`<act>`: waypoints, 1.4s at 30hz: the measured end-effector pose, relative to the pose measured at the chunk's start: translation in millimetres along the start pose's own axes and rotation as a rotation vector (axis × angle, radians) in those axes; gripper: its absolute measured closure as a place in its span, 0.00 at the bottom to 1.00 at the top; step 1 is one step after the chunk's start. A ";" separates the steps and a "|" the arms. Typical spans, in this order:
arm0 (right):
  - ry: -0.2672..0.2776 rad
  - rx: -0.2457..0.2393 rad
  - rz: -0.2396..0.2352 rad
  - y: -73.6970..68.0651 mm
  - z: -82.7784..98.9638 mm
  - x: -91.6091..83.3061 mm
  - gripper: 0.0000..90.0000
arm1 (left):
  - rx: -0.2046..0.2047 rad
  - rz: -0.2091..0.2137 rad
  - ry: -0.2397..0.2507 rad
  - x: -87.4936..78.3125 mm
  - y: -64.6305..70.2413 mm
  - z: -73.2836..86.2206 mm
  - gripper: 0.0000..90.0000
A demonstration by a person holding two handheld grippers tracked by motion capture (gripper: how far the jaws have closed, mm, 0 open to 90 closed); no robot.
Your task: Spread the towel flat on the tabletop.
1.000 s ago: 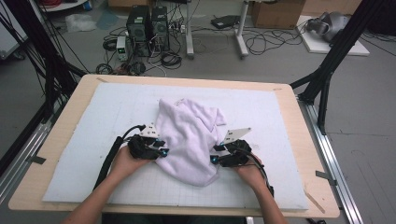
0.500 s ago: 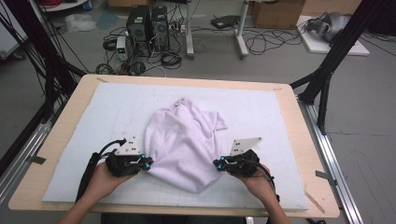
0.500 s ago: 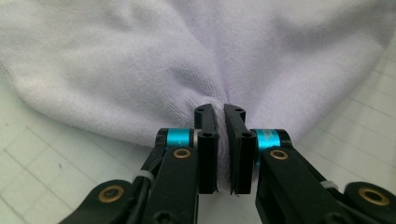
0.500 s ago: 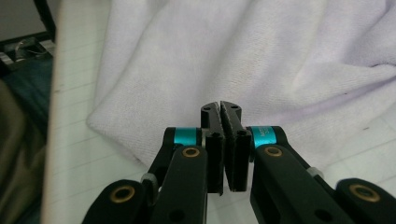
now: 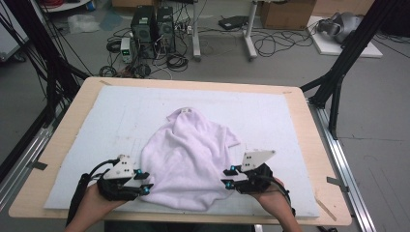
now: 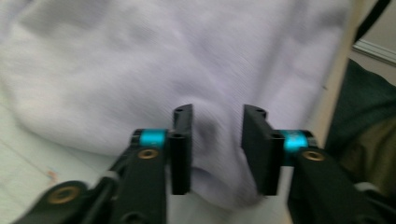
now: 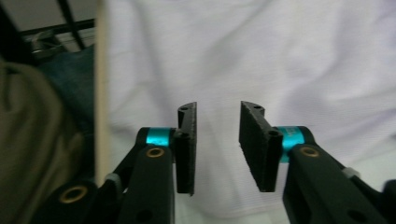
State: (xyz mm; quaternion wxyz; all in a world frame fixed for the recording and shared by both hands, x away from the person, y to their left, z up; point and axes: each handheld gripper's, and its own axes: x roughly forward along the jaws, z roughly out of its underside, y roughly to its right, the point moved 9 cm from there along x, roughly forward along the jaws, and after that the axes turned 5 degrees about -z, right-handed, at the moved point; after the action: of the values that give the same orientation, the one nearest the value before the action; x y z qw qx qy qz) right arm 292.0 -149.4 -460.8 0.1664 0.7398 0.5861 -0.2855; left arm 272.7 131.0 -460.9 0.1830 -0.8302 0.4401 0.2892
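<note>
A pale lilac cloth (image 5: 188, 154) lies rumpled on the white mat (image 5: 270, 116), its near hem close to the table's front edge. My left gripper (image 5: 144, 182) sits at the hem's left corner and my right gripper (image 5: 228, 178) at its right corner. In the left gripper view the jaws (image 6: 217, 140) have just been opening; a soft fold of the cloth (image 6: 140, 70) lies in the gap, with no pad pressing on it. In the right gripper view the jaws (image 7: 217, 135) have also just been opening, with the cloth (image 7: 280, 56) lying flat beyond them.
The wooden table (image 5: 316, 159) ends just behind both hands, and the person's lap shows past that edge in the gripper views. Black frame posts (image 5: 338, 72) stand at the table's sides. Computer towers (image 5: 154, 24) and cables lie on the floor beyond.
Both hands drew back toward the front edge and apart, pulling the cloth's near hem out wider and flatter. The jaws of both grippers now stand apart.
</note>
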 end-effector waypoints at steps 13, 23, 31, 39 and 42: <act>-0.100 0.093 0.086 51.1 21.2 35.6 0.65 | -0.095 -0.093 -0.101 71.6 -72.7 -8.9 0.59; -0.068 0.095 0.026 44.1 19.7 33.2 0.97 | -0.047 -0.071 -0.091 51.5 -49.4 -1.9 0.95; -0.038 0.056 -0.008 16.2 17.8 13.6 0.97 | -0.026 -0.066 -0.053 11.3 -18.7 11.2 0.95; -0.040 0.037 -0.083 -21.7 23.0 0.0 0.91 | 0.002 -0.010 -0.029 -9.8 16.7 15.8 0.94; 0.007 0.046 -0.069 -14.5 13.3 -6.6 0.77 | -0.007 -0.005 -0.001 -8.2 8.7 7.6 0.81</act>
State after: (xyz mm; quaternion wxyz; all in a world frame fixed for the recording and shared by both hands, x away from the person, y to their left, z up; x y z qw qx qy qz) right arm 274.0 -158.5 -465.8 0.1373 0.7239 0.6050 -0.3017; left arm 259.3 135.6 -461.8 0.1812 -0.8318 0.4369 0.2904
